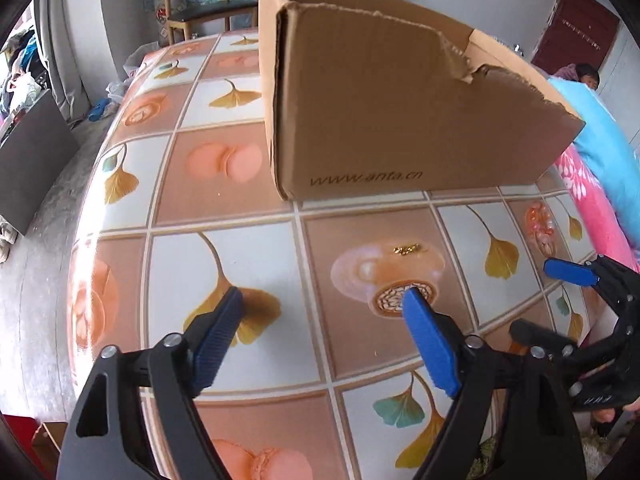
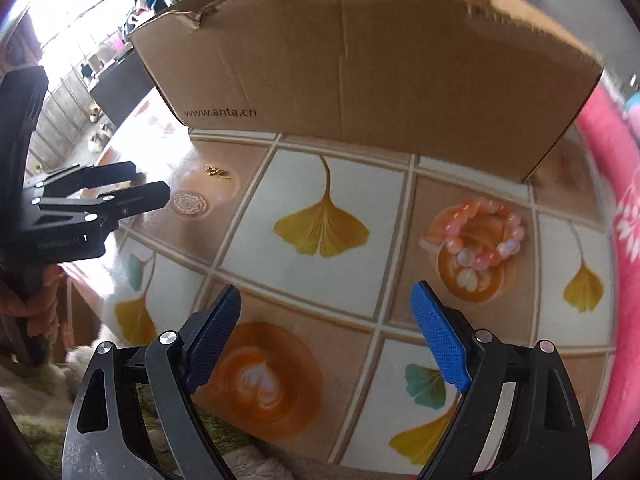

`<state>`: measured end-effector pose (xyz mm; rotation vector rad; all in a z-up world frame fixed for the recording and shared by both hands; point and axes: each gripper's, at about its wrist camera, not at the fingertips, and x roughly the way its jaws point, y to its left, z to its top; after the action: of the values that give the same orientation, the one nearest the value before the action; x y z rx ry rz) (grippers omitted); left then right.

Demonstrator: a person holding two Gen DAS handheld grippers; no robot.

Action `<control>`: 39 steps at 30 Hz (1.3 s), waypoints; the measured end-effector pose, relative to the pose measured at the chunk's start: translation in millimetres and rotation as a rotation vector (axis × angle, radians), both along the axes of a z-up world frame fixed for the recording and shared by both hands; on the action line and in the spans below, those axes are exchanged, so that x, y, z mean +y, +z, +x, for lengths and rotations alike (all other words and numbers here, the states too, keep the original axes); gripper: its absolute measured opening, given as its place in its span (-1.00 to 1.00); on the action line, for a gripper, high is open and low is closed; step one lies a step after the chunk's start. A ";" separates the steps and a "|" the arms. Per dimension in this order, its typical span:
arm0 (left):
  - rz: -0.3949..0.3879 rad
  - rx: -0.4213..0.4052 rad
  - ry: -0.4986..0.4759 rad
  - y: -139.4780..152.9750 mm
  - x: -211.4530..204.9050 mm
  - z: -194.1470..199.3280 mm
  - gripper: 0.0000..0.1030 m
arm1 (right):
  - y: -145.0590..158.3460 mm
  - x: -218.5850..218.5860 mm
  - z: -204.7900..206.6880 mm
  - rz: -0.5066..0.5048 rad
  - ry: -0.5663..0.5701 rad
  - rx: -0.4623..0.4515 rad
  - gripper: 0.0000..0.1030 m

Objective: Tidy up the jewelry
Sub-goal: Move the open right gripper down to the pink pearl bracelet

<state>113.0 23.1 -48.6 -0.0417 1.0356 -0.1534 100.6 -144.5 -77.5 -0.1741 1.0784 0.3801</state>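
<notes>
I hold both grippers, left [image 1: 324,296] and right [image 2: 326,296], wide apart and empty, over the gold chain [image 1: 407,249] and beads [image 2: 476,232], ready to grab.

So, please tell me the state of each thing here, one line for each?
Left gripper: open, empty.
Right gripper: open, empty.
Cardboard box: upright on the table, top open, rim torn.
Bead bracelet: lying on the table, untouched.
Gold jewelry: small heap on the table, untouched.

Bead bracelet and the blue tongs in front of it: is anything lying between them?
No. In the right wrist view only bare patterned tablecloth lies between the open right tongs and the bead bracelet.
</notes>
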 end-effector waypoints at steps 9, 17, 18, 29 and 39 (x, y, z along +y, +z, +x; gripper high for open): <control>0.060 0.020 0.016 -5.4 -2.9 0.4 0.89 | 0.5 2.8 6.7 -0.014 0.035 -0.019 0.84; 0.138 0.026 -0.003 -8.8 -12.4 -0.5 0.90 | -5.5 -8.0 -10.6 -0.006 0.055 -0.039 0.84; 0.139 0.024 -0.005 -8.9 -12.5 -0.8 0.90 | -3.9 -14.0 -15.1 -0.004 0.058 -0.038 0.84; 0.142 0.018 -0.013 -8.8 -13.0 -3.3 0.90 | 38.6 -77.6 -6.9 0.093 -0.060 -0.149 0.70; 0.145 0.004 -0.024 -9.5 -13.2 -4.2 0.92 | 16.2 -79.1 24.3 0.087 -0.034 -0.038 -0.09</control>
<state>108.7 9.9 -58.1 0.1021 1.0495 -0.1002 124.9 -223.6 -61.3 -0.0850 1.0244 0.3914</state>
